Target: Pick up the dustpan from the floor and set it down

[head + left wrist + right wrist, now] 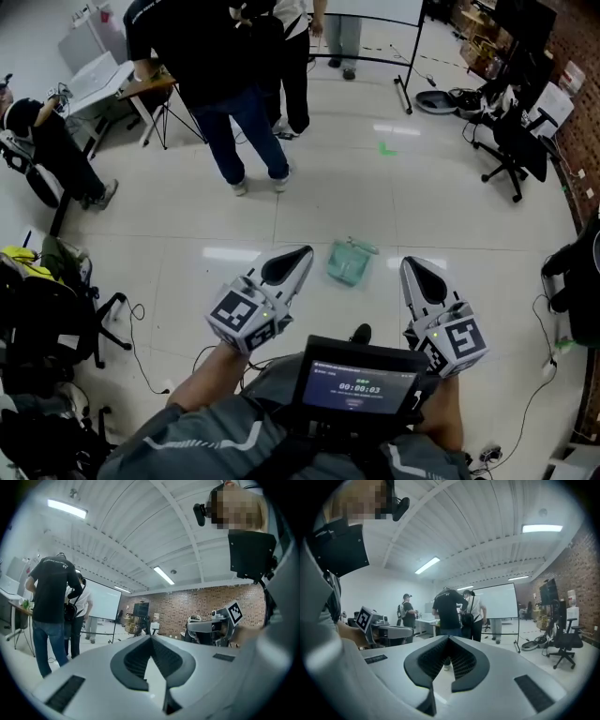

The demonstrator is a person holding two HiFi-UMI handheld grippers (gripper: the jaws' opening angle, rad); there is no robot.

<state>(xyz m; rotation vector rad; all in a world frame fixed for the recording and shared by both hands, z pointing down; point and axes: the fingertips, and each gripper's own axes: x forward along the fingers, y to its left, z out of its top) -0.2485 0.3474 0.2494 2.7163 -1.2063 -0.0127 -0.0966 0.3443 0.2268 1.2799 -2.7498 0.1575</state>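
Jaws of the left hand-held gripper (298, 253) are clenched tip to tip with nothing between them, as the left gripper view shows (151, 639), and the right hand-held gripper (412, 264) is clenched and empty in the same way (449, 638). Both are held out roughly level at the near edge of the head view, side by side but well apart, above a small screen (361, 384) worn at the person's chest. The dustpan (350, 261), pale green, lies on the glossy tiled floor (450, 225) beyond the gap between the two, slightly nearer the right one, and neither touches it. Far on the left, a person in a dark shirt and jeans (225, 84) stands by a tabletop (98, 80), with another person close behind. A black office chair (511, 150) stands far to the right. The right gripper view also takes in a whiteboard (499, 601), and the left gripper view shows a brick wall (197, 604).
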